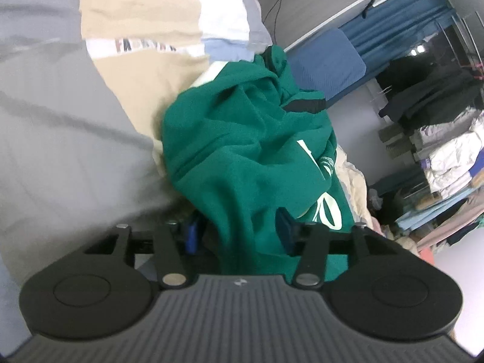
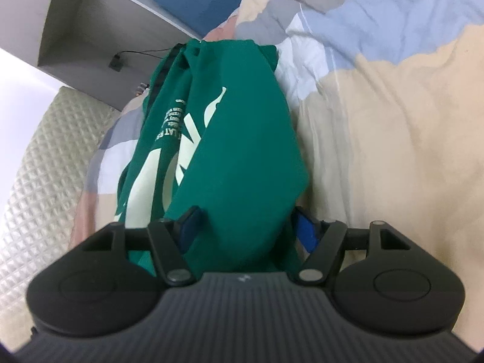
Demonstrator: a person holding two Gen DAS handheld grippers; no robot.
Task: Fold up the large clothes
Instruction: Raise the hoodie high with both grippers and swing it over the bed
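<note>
In the left wrist view, the left gripper (image 1: pixel 239 233) has its jaws pressed on a bunched fold of the green sweatshirt (image 1: pixel 248 151), which hangs crumpled over the patchwork quilt (image 1: pixel 136 24) on the bed. Past the bed's edge, a stack of folded laundry (image 1: pixel 447 157) sits by blue curtains (image 1: pixel 402 21).

The right wrist view instead shows the sweatshirt's pale printed lettering (image 2: pixel 169 139). The right gripper (image 2: pixel 246 230) seems clamped on the sweatshirt (image 2: pixel 242 157), though the cloth hides the contact. A quilted mattress (image 2: pixel 45 163) lies bare at the left.
</note>
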